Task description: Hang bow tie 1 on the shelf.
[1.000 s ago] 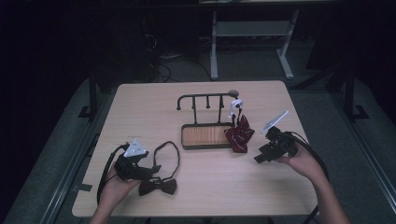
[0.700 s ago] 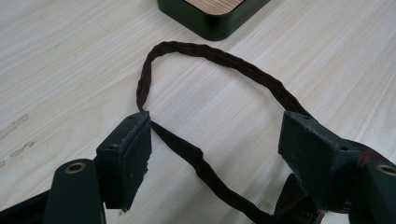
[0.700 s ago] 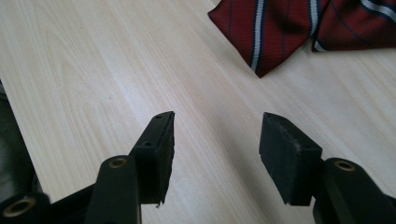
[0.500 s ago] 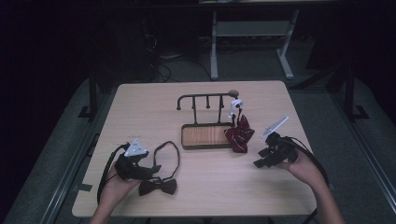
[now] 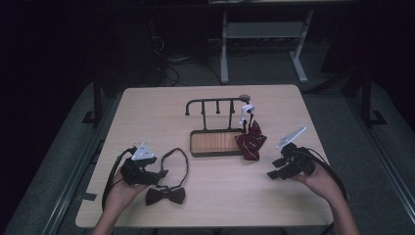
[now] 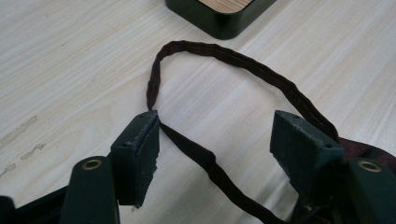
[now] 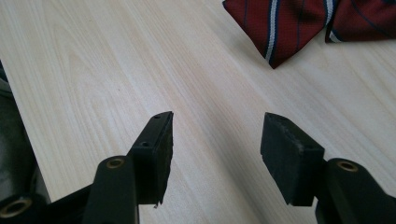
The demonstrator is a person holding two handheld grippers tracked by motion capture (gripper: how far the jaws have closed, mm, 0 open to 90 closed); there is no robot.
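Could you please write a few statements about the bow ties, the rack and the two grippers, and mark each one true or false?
1. The dark bow tie lies flat on the table. True.
2. The left gripper is clamped on the strap. False: its jaws have just been closing, but the pads are still apart, with the strap between them.
3. The striped red bow tie hangs from the rack. True.
4. The right gripper holds the red bow tie. False: its open jaws hold nothing.

The bow tie (image 5: 165,195) at lower left is dark brown, as is its strap (image 6: 219,56). The tie (image 7: 299,23) at upper right is dark red with white-and-blue stripes. The table (image 5: 161,112) is pale wood.
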